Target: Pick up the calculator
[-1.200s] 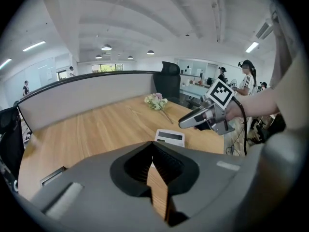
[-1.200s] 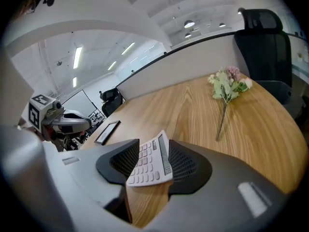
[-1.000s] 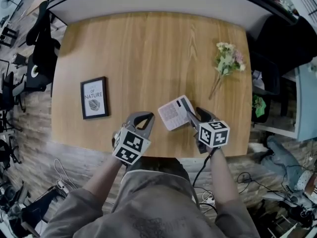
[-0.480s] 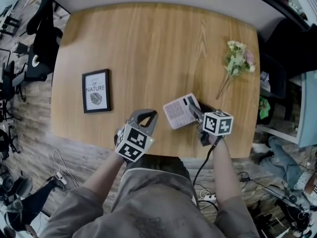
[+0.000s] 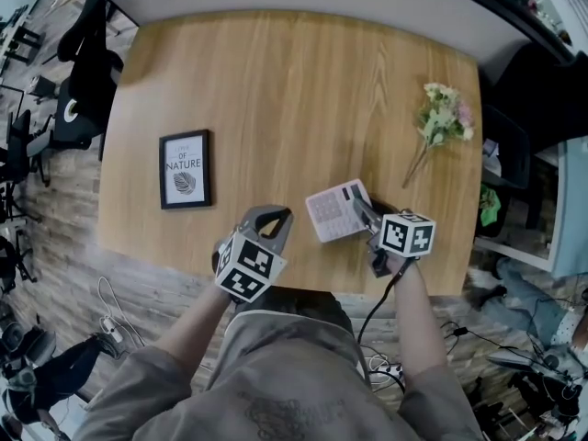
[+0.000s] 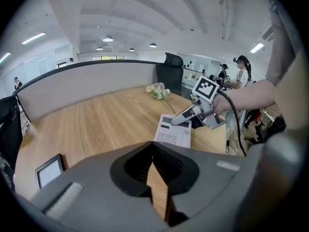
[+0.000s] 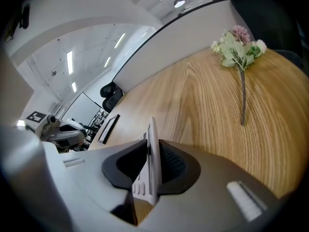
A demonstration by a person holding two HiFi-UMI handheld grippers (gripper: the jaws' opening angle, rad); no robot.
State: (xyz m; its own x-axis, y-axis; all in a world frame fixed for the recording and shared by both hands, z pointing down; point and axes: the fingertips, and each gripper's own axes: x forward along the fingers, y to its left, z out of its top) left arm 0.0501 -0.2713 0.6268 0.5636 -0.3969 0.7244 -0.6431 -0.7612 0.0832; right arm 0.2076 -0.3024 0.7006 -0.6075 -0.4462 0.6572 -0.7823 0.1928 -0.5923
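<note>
Head view: at the near edge of the light wooden tabletop (image 5: 294, 99), the left hand-held gripper (image 5: 272, 217) has its jaws pressed together on nothing. Further right along that edge, the right hand-held gripper (image 5: 360, 208) is closing its jaws on the white, flat rectangular calculator (image 5: 333, 211), which sits edge-on between the pads. Farther in, a black-framed leaf print (image 5: 185, 170) lies near the tabletop's left side, and a bunch of pale flowers (image 5: 439, 118) lies near its right side.

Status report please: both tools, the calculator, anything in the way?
Left tool shut, empty. Right tool closing, calculator between its jaws, near table's front edge. Picture frame and flowers lie well clear.
</note>
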